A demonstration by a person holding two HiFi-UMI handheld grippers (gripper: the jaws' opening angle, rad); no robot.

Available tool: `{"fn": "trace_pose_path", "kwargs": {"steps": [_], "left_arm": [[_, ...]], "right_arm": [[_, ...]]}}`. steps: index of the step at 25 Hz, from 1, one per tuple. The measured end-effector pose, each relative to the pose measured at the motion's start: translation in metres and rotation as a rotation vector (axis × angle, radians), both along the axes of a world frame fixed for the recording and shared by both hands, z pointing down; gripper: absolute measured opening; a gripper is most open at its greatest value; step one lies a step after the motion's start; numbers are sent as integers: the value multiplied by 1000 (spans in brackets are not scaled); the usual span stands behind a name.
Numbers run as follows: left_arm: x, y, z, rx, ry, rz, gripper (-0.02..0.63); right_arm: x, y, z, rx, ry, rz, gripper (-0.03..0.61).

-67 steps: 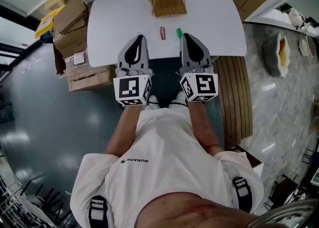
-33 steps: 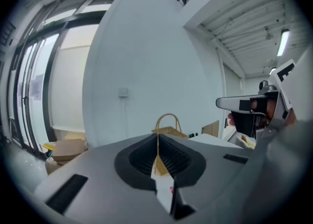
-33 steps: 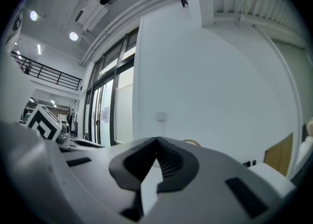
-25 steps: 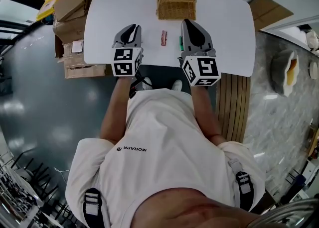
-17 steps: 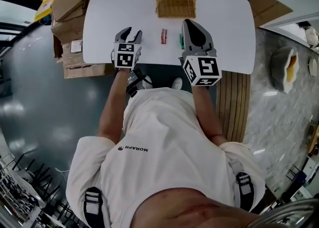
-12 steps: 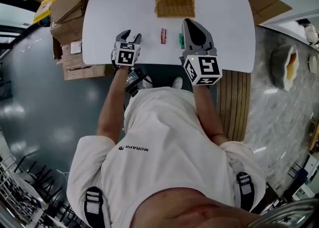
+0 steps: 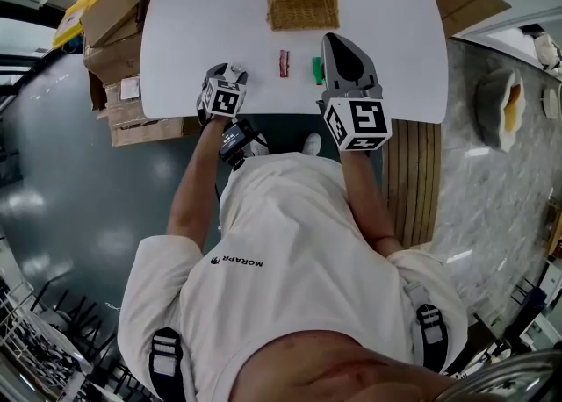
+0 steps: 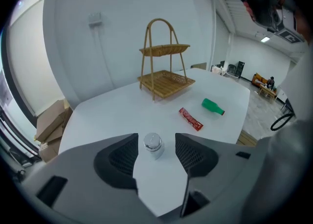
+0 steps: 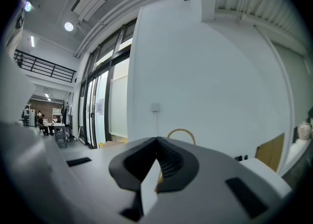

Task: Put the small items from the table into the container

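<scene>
My left tool (image 8: 157, 139) is opening wide, its jaws astride the upright jar (image 8: 152, 145) on the worktop (image 8: 98, 115), not touching it. My right tool (image 9: 157, 142) is closed, level and empty.

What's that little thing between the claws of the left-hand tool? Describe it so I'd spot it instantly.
On the white table, nearer the edge than the two-tier wicker basket, the left gripper has its opening jaws either side of a small white jar with a shiny silver cap, not touching it. Unlike the flat red packet and green bottle lying nearby, it stands upright.
</scene>
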State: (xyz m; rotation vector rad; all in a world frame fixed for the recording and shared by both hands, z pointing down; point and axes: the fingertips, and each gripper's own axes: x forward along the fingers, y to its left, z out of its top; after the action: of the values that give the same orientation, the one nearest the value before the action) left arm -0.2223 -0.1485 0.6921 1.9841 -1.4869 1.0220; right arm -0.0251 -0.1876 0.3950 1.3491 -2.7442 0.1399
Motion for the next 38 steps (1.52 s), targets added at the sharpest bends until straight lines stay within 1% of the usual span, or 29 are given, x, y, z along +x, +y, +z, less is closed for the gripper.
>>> {"fn": "trace_pose_path", "kwargs": {"steps": [2,9,12,17,20,21,23,24,30,34,38], "left_arm": [[-3,0,13,-25,5,-3,238],[-8,0,40,-74,20,-17,244],[-11,-2,50,-83,11,-20,245],[-10,-4,56,-87,88,-78,244],[-10,-6,58,-91,97,-95,244],[-11,-6,59,-92,98,-99,241],[-9,-6,60,-91,105,-101,190],[-8,-6,61,-89,111,-100,166],[-8,-5,56,-74,120,-93,160],[-1,-11,39,-49,127,-81,160],[11,-20,16,-14,151,-58,160]], "right_arm": [[1,0,2,-2,4,7,5],[4,-1,6,-6,18,18,5],[3,-1,6,-7,23,20,5],[1,2,7,-8,33,12,5],[0,4,6,-5,39,12,5],[1,3,6,-4,40,14,5],[3,3,7,-5,41,20,5],[4,3,7,-5,41,24,5],[9,5,8,-2,39,41,5],[14,6,6,2,36,51,5],[17,7,2,11,37,49,5]]}}
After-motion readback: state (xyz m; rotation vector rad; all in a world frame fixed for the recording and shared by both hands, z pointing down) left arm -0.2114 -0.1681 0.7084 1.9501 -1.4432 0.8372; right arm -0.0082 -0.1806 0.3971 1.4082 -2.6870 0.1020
